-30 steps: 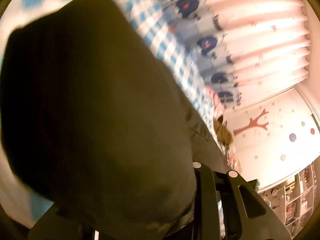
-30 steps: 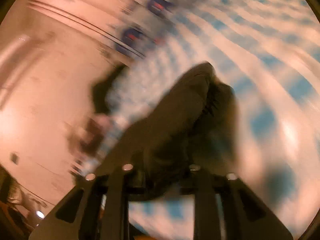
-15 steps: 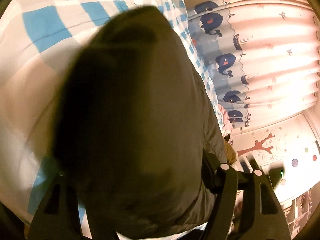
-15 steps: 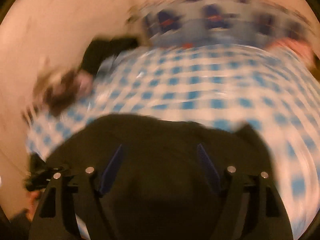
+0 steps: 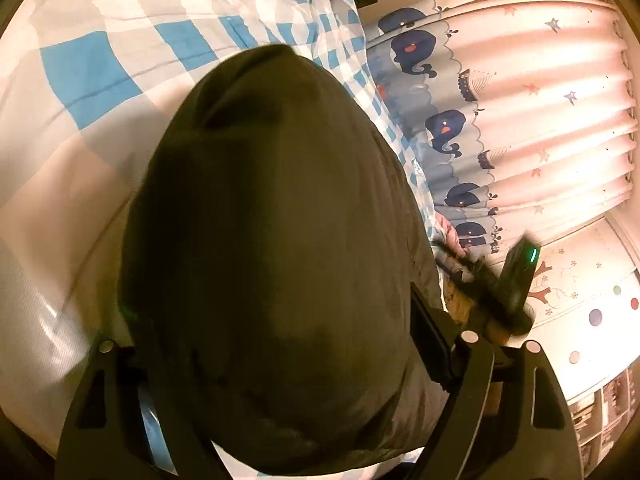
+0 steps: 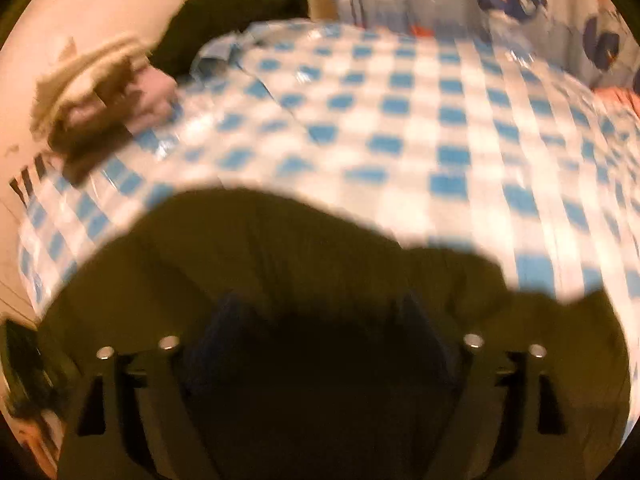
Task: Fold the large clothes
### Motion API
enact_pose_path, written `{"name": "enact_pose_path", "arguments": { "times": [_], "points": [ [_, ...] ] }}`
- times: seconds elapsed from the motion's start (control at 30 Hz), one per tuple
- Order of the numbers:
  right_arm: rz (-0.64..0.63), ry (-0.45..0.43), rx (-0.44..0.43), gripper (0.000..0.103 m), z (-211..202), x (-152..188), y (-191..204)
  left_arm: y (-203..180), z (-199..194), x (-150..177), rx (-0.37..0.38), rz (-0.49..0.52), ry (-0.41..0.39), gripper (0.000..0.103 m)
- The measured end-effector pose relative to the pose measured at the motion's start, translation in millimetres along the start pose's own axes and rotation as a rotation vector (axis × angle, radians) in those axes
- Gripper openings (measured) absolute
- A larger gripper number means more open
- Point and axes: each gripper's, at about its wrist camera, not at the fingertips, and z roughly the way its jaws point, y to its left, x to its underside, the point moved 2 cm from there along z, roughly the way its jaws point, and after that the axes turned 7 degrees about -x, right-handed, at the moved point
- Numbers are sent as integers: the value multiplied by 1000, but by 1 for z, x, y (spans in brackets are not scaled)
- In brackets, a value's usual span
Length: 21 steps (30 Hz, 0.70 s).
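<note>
A dark olive garment (image 5: 272, 240) lies bunched on the blue-and-white checked bed cover (image 5: 88, 76). My left gripper (image 5: 276, 332) straddles its near end. Its jaws are opening wide, the cloth bulges between them without being pinched, and its left finger is partly hidden. In the right wrist view the same garment (image 6: 280, 264) fills the lower half. My right gripper (image 6: 316, 308) hovers over it, jaws opening, blue pads (image 6: 416, 320) spread apart above the cloth and not pressing it. The right gripper's body (image 5: 516, 280) shows blurred at the garment's right edge.
A whale-print curtain (image 5: 500, 120) hangs along the bed's far side. A pile of folded clothes (image 6: 100, 112) and a black cloth (image 6: 224, 24) sit at the far left corner of the bed (image 6: 440, 120). Shelves (image 5: 600, 420) stand by the wall.
Both grippers' jaws have spread from nearly shut to wide, letting go of the garment. The right gripper swung across and rolled to face the bed. The garment has settled lower.
</note>
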Motion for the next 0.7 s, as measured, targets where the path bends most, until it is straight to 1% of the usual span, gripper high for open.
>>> {"name": "enact_pose_path", "arguments": {
  "times": [0.07, 0.1, 0.13, 0.17, 0.2, 0.27, 0.3, 0.33, 0.37, 0.4, 0.47, 0.53, 0.57, 0.6, 0.63, 0.67, 0.7],
  "points": [
    [-23, 25, -6, 84, 25, -18, 14, 2, -3, 3, 4, 7, -5, 78],
    [-38, 56, 9, 84, 44, -22, 18, 9, -15, 15, 5, 6, -4, 78],
    [-65, 127, 62, 89, 75, -19, 21, 12, -15, 14, 11, 0, -4, 77],
    [-92, 223, 87, 92, 107, -9, 22, 13, -17, 16, 18, 0, -4, 77],
    [-86, 253, 79, 92, 120, -5, 20, 13, -18, 16, 17, 3, 0, 77],
    [-69, 244, 56, 92, 111, -7, 18, 14, -19, 17, 10, 12, 10, 77],
    [-51, 223, 29, 92, 99, -9, 16, 13, -19, 17, 9, 13, 14, 77],
    [-39, 175, 14, 92, 73, -11, 12, 14, -20, 17, 9, 8, 17, 77],
    [-46, 141, 27, 92, 55, -12, 8, 14, -19, 14, 10, -2, 18, 77],
    [-54, 94, 58, 92, 31, -10, 2, 15, -19, 9, 15, -26, 12, 77],
    [-47, -12, 174, 92, -23, 5, -22, 20, -22, 5, 26, -79, -8, 77],
    [21, -81, 287, 92, -59, 32, -58, 20, -20, -3, 26, -127, -29, 78],
    [69, -88, 326, 92, -64, 47, -77, 21, -20, -5, 20, -146, -38, 78],
    [124, -52, 356, 92, -58, 67, -101, 22, -19, -5, 9, -157, -47, 79],
    [156, 14, 343, 92, -45, 82, -117, 21, -17, -5, -4, -157, -53, 79],
    [186, 74, 305, 92, -31, 97, -129, 23, -21, -1, -8, -153, -54, 79],
    [193, 63, 290, 92, -33, 100, -131, 22, -19, -1, -12, -146, -53, 78]
  ]
}}
